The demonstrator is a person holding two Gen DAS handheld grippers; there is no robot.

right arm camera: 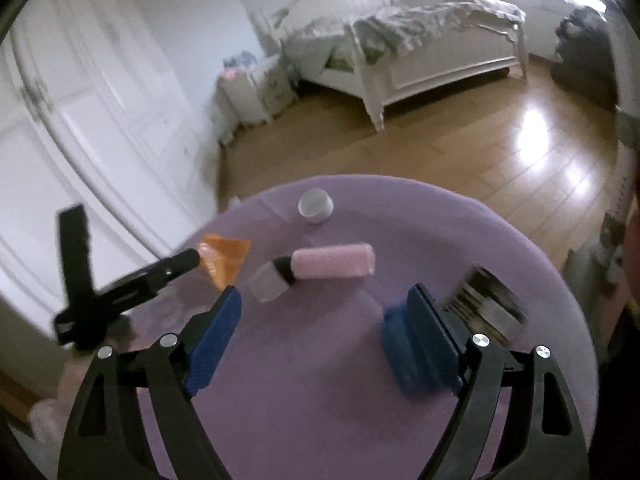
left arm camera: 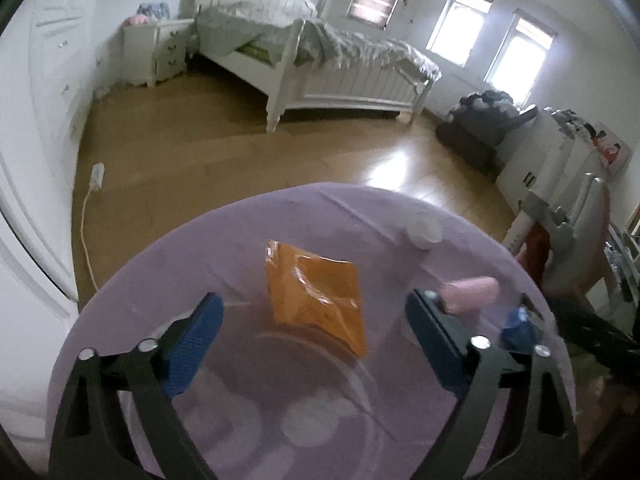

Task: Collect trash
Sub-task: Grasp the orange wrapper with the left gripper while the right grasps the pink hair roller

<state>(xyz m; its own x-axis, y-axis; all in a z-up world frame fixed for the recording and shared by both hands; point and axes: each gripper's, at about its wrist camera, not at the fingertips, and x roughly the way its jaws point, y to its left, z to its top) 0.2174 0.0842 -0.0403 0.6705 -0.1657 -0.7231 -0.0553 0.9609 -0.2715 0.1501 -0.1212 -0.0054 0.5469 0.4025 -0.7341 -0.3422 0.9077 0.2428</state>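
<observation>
An orange crumpled wrapper (left arm camera: 318, 294) lies on the round purple table (left arm camera: 200, 248), just ahead of my left gripper (left arm camera: 314, 316), which is open and empty above it. The wrapper also shows in the right wrist view (right arm camera: 224, 258), next to the left gripper's arm. My right gripper (right arm camera: 322, 312) is open and empty over the table (right arm camera: 460, 220). Ahead of it lie a pink cylinder with a black neck and clear cap (right arm camera: 332, 261) and a small white cap (right arm camera: 316, 205). A blurred blue object (right arm camera: 394, 326) sits by its right finger.
A round metal tin (right arm camera: 486, 302) stands on the table at the right. The pink cylinder (left arm camera: 474, 290) and white cap (left arm camera: 424, 232) also show in the left wrist view. Beyond the table are wood floor, a white bed (left arm camera: 320, 64), a nightstand (left arm camera: 154, 54) and wardrobes.
</observation>
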